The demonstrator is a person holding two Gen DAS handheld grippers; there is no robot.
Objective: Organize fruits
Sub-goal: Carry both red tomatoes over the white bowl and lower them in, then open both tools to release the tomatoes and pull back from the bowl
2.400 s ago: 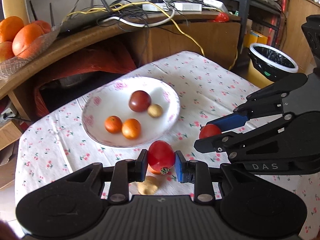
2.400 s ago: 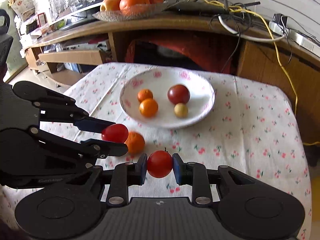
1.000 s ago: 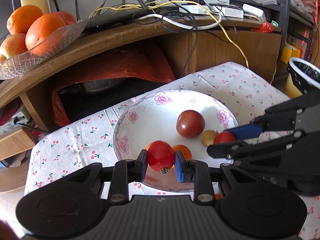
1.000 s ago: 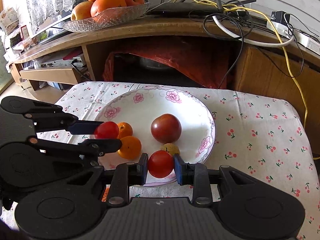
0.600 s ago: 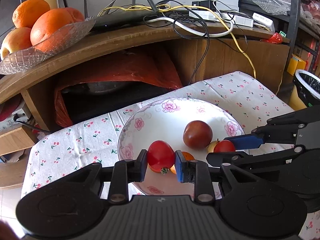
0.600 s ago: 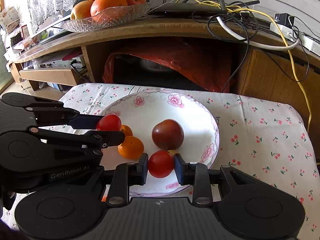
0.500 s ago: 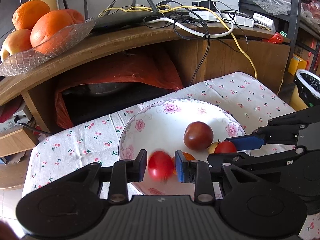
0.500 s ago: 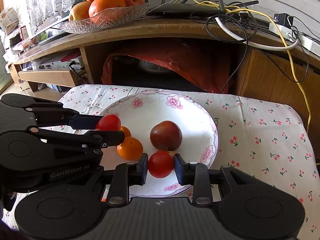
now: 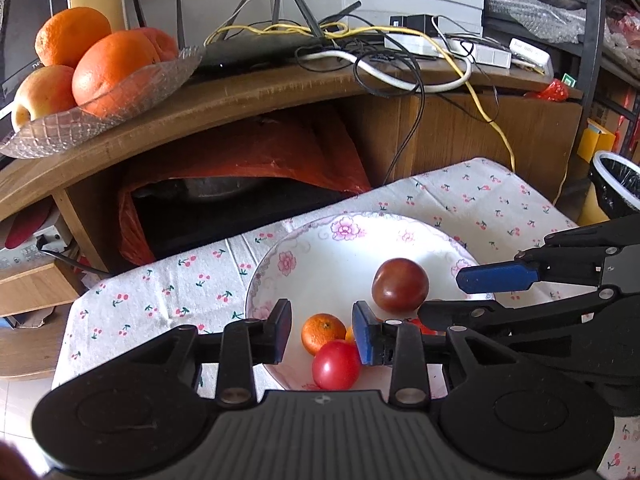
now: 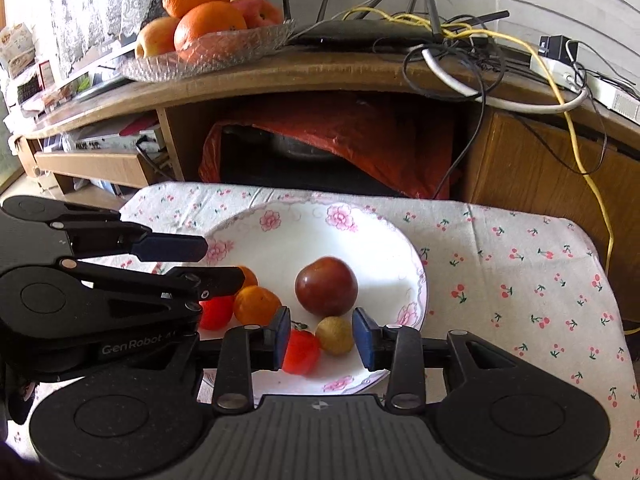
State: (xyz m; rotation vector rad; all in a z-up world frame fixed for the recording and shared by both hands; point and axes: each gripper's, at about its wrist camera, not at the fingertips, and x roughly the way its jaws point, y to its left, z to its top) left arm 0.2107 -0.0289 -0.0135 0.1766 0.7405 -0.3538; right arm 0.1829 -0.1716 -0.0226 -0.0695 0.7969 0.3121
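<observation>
A white floral plate [image 9: 332, 256] [image 10: 280, 240] on the cherry-print tablecloth holds a dark red plum [image 9: 400, 285] [image 10: 326, 286], small oranges [image 9: 323, 332] [image 10: 257, 305], a small yellow fruit [image 10: 335, 336] and two red tomatoes. My left gripper [image 9: 322, 330] is open above the plate's near rim; a tomato [image 9: 336, 364] lies in the plate just below it. My right gripper [image 10: 320, 338] is open; the other tomato [image 10: 300, 351] lies in the plate by its left finger. Each gripper shows in the other's view, the right one [image 9: 476, 292] and the left one [image 10: 216, 262], both open.
A wooden shelf behind the table carries a glass bowl of oranges and apples [image 9: 92, 80] [image 10: 208, 36], a router and tangled cables [image 9: 380, 60]. A red bag [image 10: 340, 136] sits under the shelf. A bin with a black liner [image 9: 618, 188] stands at the right.
Both grippers moved over the plate, then opened. The two tomatoes they held dropped into the plate and lie there.
</observation>
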